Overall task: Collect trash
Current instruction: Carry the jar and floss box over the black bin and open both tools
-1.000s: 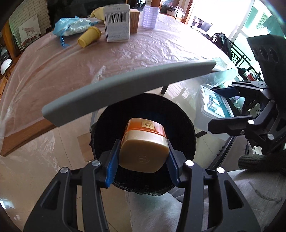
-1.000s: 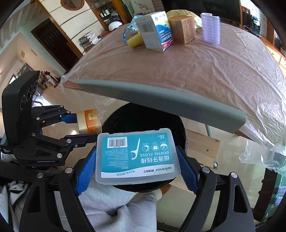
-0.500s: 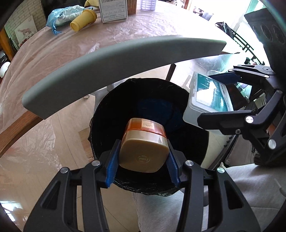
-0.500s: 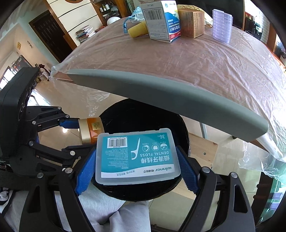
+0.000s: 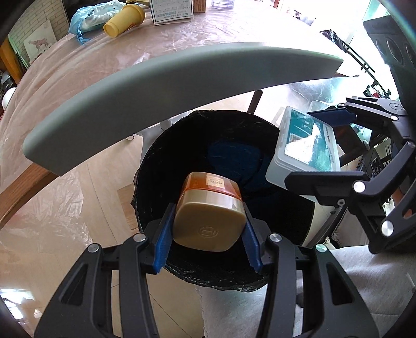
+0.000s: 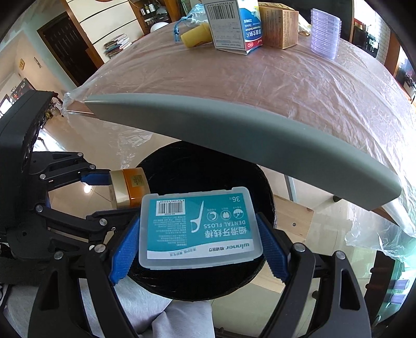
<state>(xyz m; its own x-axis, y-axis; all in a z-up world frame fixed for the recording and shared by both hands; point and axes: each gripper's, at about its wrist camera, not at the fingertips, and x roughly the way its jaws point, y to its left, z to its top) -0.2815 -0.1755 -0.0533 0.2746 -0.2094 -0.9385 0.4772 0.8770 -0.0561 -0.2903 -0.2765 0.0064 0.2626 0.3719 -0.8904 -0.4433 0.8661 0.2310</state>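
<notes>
Both my grippers have dropped closer over the black-lined bin (image 5: pixel 161 166), lid up. Left gripper (image 5: pixel 208 234) clamps the amber jar (image 5: pixel 209 221); right gripper (image 6: pixel 199 241) clamps the dental floss box (image 6: pixel 199 226), both above the opening, neither released. Something dark blue inside, can't ID. Yellow cup (image 6: pixel 193 36), carton (image 6: pixel 234 23) etc. left on table (image 6: pixel 234 85).

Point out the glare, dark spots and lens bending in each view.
Left wrist: daylight blows out the upper right and washes over the floss box label; the bin interior is near black; the grey lid bows from fisheye. Right wrist: evenly lit, floss label sharp, sheen on the table plastic, and the bin is dark here too.
</notes>
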